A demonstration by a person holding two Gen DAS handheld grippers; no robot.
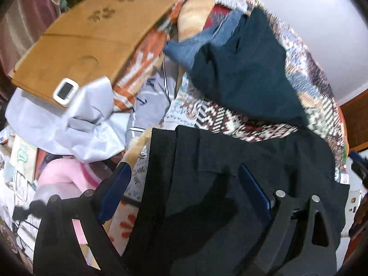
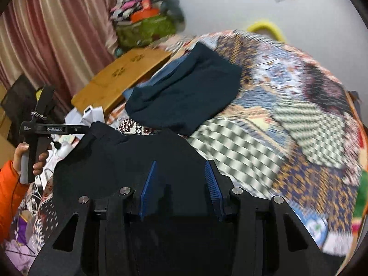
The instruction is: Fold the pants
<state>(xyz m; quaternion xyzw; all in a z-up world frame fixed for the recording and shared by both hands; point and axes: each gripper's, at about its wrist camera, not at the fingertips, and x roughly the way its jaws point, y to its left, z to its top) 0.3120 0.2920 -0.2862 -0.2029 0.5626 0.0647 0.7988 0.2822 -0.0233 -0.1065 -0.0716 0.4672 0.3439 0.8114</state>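
Black pants (image 1: 230, 161) lie flat on a patchwork quilt (image 2: 276, 115), close under both cameras. My left gripper (image 1: 184, 177) hangs over their left part, its blue pads (image 1: 119, 184) spread wide, one over the quilt's edge and one over the cloth. My right gripper (image 2: 180, 170) is over the black pants (image 2: 138, 156) too, jaws parted, with nothing pinched between the pads (image 2: 149, 184). A hand (image 2: 25, 154) in an orange sleeve holds the left tool at the pants' far left corner. A dark teal folded garment (image 2: 184, 92) lies behind them on blue jeans (image 1: 191, 46).
A wooden board (image 1: 92, 34) with a small white device (image 1: 65, 90) lies at the far left, beside pale grey cloth (image 1: 87, 124). A green bag of clothes (image 2: 145, 30) and pink curtains (image 2: 57, 34) stand behind. Cables and clutter fill the lower left.
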